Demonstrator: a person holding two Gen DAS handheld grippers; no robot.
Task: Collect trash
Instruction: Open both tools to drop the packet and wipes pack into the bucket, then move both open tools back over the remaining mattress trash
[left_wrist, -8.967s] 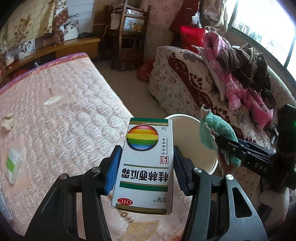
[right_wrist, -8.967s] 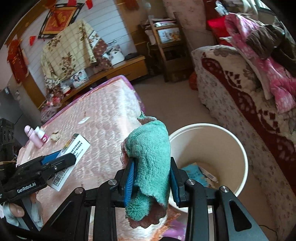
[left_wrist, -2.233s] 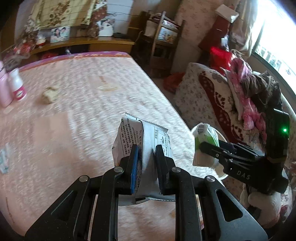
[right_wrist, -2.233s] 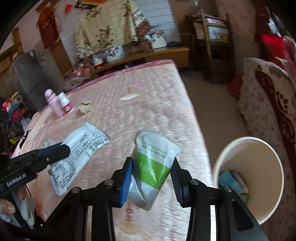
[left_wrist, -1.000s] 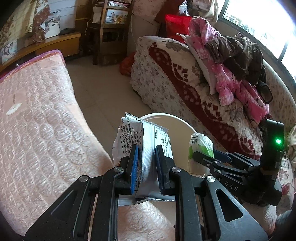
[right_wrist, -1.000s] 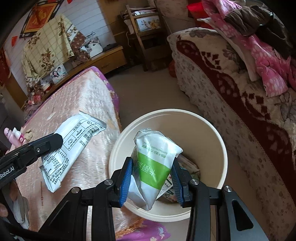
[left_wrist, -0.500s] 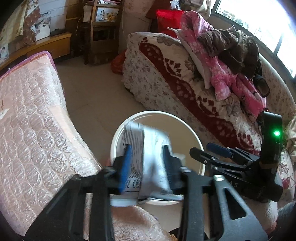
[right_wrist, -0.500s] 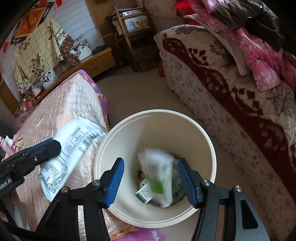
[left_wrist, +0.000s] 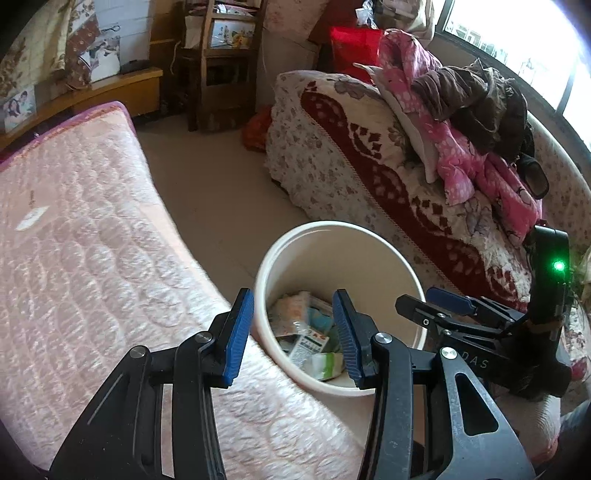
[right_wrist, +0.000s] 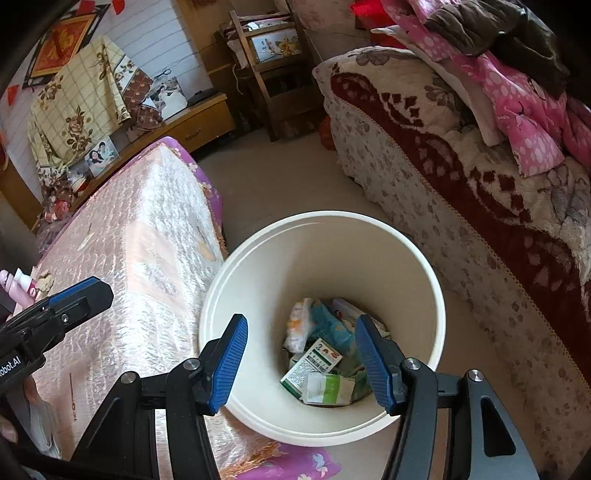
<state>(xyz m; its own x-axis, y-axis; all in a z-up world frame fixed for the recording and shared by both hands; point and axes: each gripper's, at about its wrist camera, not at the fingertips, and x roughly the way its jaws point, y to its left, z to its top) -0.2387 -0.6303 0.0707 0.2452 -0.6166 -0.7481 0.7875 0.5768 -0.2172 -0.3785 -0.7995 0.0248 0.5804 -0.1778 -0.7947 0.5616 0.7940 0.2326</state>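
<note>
Both claws hung empty over the bin, left claw (left_wrist: 293, 332) and right claw (right_wrist: 301, 360) spread apart; bed (left_wrist: 74, 258) beside white bin (right_wrist: 406, 258); trash (right_wrist: 321, 354) lay at its bottom.

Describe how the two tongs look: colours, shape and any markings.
Both tongs are black metal frames with silver screws and two fingers lined with ribbed blue pads. The left tongs carry white lettering ending "obot.AI". The right tongs show white letters "DAS" and a black block with a green light.

Crumpled packets (right_wrist: 325, 363) inside cream bin (right_wrist: 424, 266)
</note>
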